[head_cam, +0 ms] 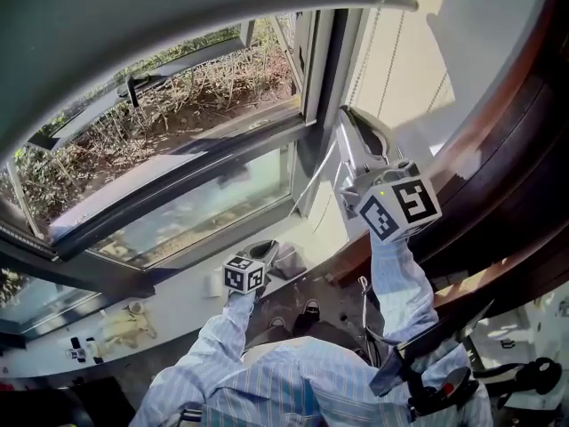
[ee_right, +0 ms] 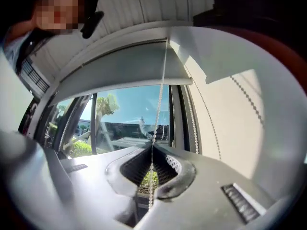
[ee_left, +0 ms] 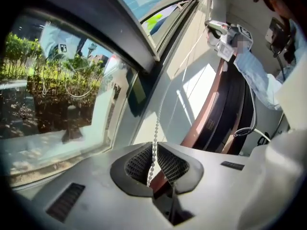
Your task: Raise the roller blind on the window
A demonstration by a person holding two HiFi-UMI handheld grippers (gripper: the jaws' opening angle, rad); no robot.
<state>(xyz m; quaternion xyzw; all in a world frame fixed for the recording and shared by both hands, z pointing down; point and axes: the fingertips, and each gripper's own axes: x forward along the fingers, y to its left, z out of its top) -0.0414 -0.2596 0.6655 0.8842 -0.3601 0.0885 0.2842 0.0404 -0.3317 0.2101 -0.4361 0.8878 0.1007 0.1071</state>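
Observation:
The grey roller blind (head_cam: 178,25) hangs over the upper part of the window (head_cam: 178,176); its bottom rail (ee_right: 124,83) crosses the glass in the right gripper view. A white bead chain (ee_right: 160,104) drops from the blind's right end. High beside the window frame, my right gripper (head_cam: 347,114) (ee_right: 152,147) is shut on the chain, pinched at the tips. Lower down near the sill is my left gripper (head_cam: 267,249) (ee_left: 152,150). The same chain (ee_left: 155,128) runs loosely through the narrow gap between its pads (ee_left: 136,164). The left gripper view also shows the right gripper (ee_left: 211,27) up along the chain.
A second strand of chain (ee_right: 194,123) hangs against the window frame. A cream wall (head_cam: 418,78) and a dark brown curved wooden edge (head_cam: 498,176) stand to the right. Small items (head_cam: 116,327) lie on the white sill (head_cam: 178,305). The person's striped sleeves (head_cam: 400,292) fill the lower middle.

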